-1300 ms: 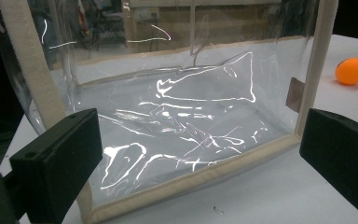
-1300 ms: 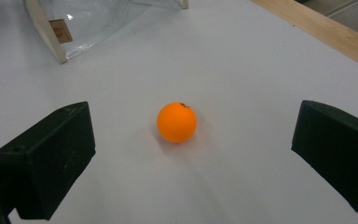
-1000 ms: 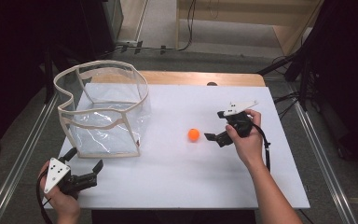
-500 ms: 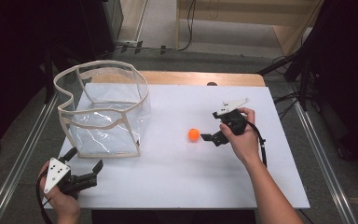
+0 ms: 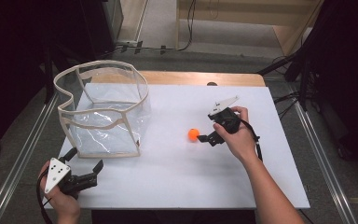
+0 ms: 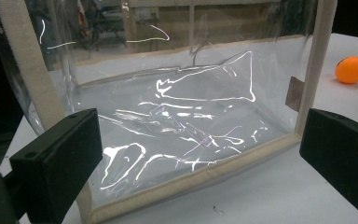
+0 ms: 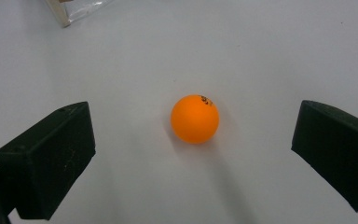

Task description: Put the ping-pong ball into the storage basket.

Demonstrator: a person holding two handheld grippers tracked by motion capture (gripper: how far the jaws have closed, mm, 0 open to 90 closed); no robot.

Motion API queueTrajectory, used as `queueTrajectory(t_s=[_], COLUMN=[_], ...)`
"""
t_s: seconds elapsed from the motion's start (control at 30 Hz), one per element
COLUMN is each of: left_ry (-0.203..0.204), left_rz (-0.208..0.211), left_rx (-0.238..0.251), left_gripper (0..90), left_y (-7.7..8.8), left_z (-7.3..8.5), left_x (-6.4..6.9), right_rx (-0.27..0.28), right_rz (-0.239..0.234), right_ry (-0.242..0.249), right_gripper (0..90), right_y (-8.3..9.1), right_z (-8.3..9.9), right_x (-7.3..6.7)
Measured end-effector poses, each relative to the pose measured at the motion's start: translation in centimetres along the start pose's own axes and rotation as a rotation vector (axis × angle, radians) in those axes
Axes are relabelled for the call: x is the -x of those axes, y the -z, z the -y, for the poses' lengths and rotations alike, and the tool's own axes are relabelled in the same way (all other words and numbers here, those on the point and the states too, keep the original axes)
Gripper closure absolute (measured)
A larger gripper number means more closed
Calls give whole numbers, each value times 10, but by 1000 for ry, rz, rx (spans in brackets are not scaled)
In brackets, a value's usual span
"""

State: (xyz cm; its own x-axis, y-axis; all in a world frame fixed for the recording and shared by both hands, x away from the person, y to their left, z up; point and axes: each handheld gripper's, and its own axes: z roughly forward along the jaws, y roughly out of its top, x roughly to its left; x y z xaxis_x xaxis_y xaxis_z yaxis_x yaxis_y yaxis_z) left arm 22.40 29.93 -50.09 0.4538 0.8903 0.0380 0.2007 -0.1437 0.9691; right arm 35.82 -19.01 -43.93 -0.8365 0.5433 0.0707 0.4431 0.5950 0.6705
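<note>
An orange ball [image 5: 193, 134] lies on the white table [image 5: 177, 182], right of centre. My right gripper [image 5: 205, 127] is open just to the right of it, jaws pointed at the ball. In the right gripper view the ball [image 7: 195, 118] sits on the table ahead of the right gripper [image 7: 191, 156], centred between the wide-apart jaws and touching neither. A clear plastic bin with beige trim [image 5: 103, 109] stands at the left. My left gripper [image 5: 86, 158] is open near the front left corner, just in front of the bin [image 6: 182, 116], holding nothing.
A wooden strip [image 5: 177, 78] runs along the table's far edge. Metal rails [image 5: 23, 144] flank the table on both sides. A corner of the bin [image 7: 74, 9] shows at the top left of the right gripper view. The ball [image 6: 352, 70] shows past the bin's right edge.
My right gripper has moved left and closer to the ball, which has stayed put. The left gripper and the bin have not moved.
</note>
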Motion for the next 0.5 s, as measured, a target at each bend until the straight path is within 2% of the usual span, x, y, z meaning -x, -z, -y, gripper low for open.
queueTrajectory(t_s=[0.13,0.3,0.5], left_ry=[0,-1,0], left_rz=[0,1,1], left_rx=[0,0,0], left_gripper=[0,0,0], left_y=[0,0,0], left_z=[0,0,0], left_x=[0,0,0], right_rx=[-18,-57,-96], right_rz=[-9,-20,-36], right_ry=[3,34,37], right_gripper=[0,0,0], right_y=[-3,-10,-18], right_z=[-3,-8,-10], right_x=[0,-1,-1])
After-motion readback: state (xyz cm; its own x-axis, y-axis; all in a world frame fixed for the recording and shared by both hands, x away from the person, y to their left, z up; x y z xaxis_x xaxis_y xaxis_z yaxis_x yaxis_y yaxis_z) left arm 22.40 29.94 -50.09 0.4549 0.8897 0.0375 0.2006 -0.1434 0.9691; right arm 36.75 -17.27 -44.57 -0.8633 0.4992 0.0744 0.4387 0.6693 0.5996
